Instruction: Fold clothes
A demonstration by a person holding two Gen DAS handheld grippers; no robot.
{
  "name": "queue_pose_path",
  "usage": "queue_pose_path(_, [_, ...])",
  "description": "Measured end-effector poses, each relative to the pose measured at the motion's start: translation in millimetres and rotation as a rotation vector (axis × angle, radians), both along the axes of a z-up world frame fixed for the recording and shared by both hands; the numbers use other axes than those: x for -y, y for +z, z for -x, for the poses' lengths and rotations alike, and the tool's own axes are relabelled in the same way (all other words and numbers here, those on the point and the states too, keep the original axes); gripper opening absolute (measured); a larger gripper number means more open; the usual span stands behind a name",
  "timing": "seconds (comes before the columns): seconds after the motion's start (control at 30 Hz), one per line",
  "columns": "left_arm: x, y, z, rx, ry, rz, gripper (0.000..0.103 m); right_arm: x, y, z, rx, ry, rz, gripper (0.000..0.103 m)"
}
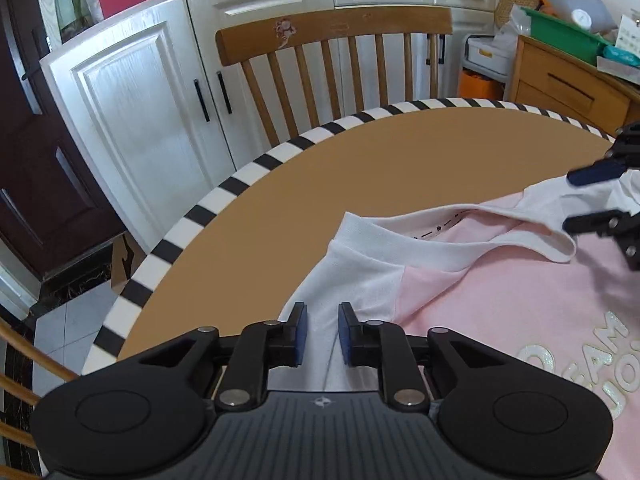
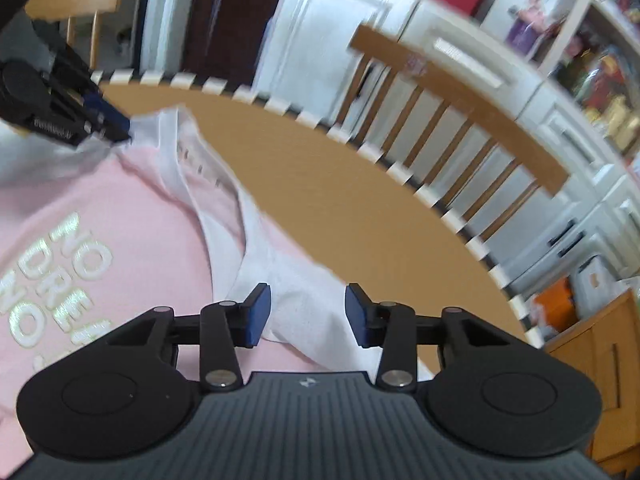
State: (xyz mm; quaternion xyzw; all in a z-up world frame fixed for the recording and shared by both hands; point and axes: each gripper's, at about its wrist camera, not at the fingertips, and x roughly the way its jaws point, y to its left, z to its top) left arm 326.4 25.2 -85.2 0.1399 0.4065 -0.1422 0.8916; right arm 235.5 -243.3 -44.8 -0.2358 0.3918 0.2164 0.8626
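pink and white shirt point(image 1: 500, 300) is lying face up on the round table point(image 1: 320, 184), its collar toward the striped rim point(image 1: 208, 208). left gripper point(image 1: 322, 330) is sitting over the white shoulder point(image 1: 360, 276), jaws apart with the cloth passing between them, not clamped. right gripper point(image 2: 307, 310) is hovering at the other shoulder point(image 2: 304, 300), jaws wide apart around the white fabric; the right wrist view is blurring. wooden chair point(image 1: 332, 60) is standing beyond the table, white cabinets point(image 1: 160, 92) behind it.
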Motion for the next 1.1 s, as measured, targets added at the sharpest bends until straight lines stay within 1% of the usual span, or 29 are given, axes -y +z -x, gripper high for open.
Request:
queue_pose_path(0.03, [0, 0, -3, -0.012, -0.014, 0.01, 0.015, 0, -4, -6, -0.025, 0.005, -0.003, 0.023])
queue_pose_path(0.07, [-1, -1, -7, -0.024, -0.028, 0.021, 0.011, -1, -8, -13, -0.05, 0.01, -0.006, 0.002])
queue_pose_path(0.1, [-1, -1, -10, -0.037, -0.044, 0.028, 0.003, -1, -9, -19, -0.069, 0.011, -0.013, 0.002])
queue_pose_path(0.17, [0, 2, -18, -0.025, -0.037, -0.007, 0.002, 1, -3, -28, -0.07, -0.003, -0.045, 0.002])
queue_pose_path(0.23, [-3, 6, -29, 0.001, 0.012, -0.007, 0.002, 6, 8, -42, -0.02, -0.051, -0.062, 0.001])
queue_pose_path(0.27, [-5, 9, -36, 0.007, 0.053, 0.001, 0.002, 9, 13, -52, 0.004, -0.099, -0.073, 0.001])
queue_pose_path(0.3, [-3, 8, -42, 0.016, 0.086, -0.011, 0.003, 13, 17, -64, 0.02, -0.157, -0.09, 0.001])
queue_pose_path(0.33, [-1, 6, -47, 0.024, 0.119, -0.024, 0.003, 18, 18, -78, 0.016, -0.242, -0.118, 0.002])
queue_pose_path(0.37, [1, 5, -53, 0.033, 0.151, -0.037, 0.003, 23, 15, -91, 0.0, -0.331, -0.145, 0.009])
queue_pose_path(0.4, [5, 1, -55, 0.049, 0.171, -0.079, 0.007, 26, 12, -101, -0.004, -0.414, -0.16, 0.012])
queue_pose_path(0.43, [6, -1, -56, 0.054, 0.192, -0.103, 0.011, 25, 7, -104, 0.013, -0.469, -0.151, 0.02])
queue_pose_path(0.47, [4, 0, -56, 0.067, 0.212, -0.088, 0.014, 24, 3, -103, 0.028, -0.499, -0.142, 0.019])
queue_pose_path(0.5, [-4, 5, -51, 0.105, 0.245, -0.046, 0.023, 24, 0, -100, 0.049, -0.521, -0.139, 0.017])
queue_pose_path(0.53, [-12, 10, -46, 0.142, 0.278, -0.004, 0.029, 26, 0, -92, 0.082, -0.526, -0.147, 0.017])
queue_pose_path(0.57, [-26, 17, -37, 0.148, 0.316, 0.049, 0.031, 29, 1, -84, 0.115, -0.53, -0.155, 0.018])
queue_pose_path(0.6, [-39, 24, -29, 0.155, 0.354, 0.103, 0.032, 32, 2, -75, 0.128, -0.524, -0.176, 0.02])
queue_pose_path(0.63, [-53, 31, -21, 0.161, 0.391, 0.156, 0.032, 37, 6, -63, 0.102, -0.496, -0.226, 0.02])
queue_pose_path(0.67, [-67, 36, -6, 0.125, 0.381, 0.232, 0.032, 41, 10, -50, 0.072, -0.461, -0.276, 0.02])
queue_pose_path(0.7, [-79, 41, 11, 0.068, 0.342, 0.297, 0.032, 41, 13, -29, 0.04, -0.417, -0.32, 0.019])
queue_pose_path(0.77, [-92, 42, 55, -0.026, 0.271, 0.334, 0.032, 40, 19, 23, -0.014, -0.34, -0.372, 0.02])
queue_pose_path(0.8, [-96, 39, 79, -0.07, 0.247, 0.336, 0.035, 40, 21, 50, -0.044, -0.306, -0.396, 0.02])
queue_pose_path(0.83, [-100, 35, 108, -0.121, 0.221, 0.343, 0.036, 39, 21, 79, -0.078, -0.283, -0.416, 0.023])
queue_pose_path(0.87, [-102, 31, 136, -0.163, 0.207, 0.351, 0.037, 38, 21, 108, -0.113, -0.265, -0.439, 0.027])
queue_pose_path(0.93, [-103, 24, 186, -0.231, 0.206, 0.374, 0.039, 33, 18, 161, -0.182, -0.258, -0.476, 0.029])
queue_pose_path(1.0, [-96, 16, 234, -0.275, 0.223, 0.373, 0.04, 25, 14, 207, -0.236, -0.26, -0.482, 0.029])
queue_pose_path(1.03, [-93, 12, 254, -0.283, 0.238, 0.378, 0.04, 16, 12, 225, -0.25, -0.262, -0.459, 0.029])
queue_pose_path(1.07, [-89, 8, 269, -0.287, 0.244, 0.386, 0.04, 6, 12, 241, -0.249, -0.259, -0.433, 0.03])
queue_pose_path(1.1, [-86, 7, 280, -0.274, 0.244, 0.375, 0.04, -1, 13, 253, -0.24, -0.246, -0.412, 0.031])
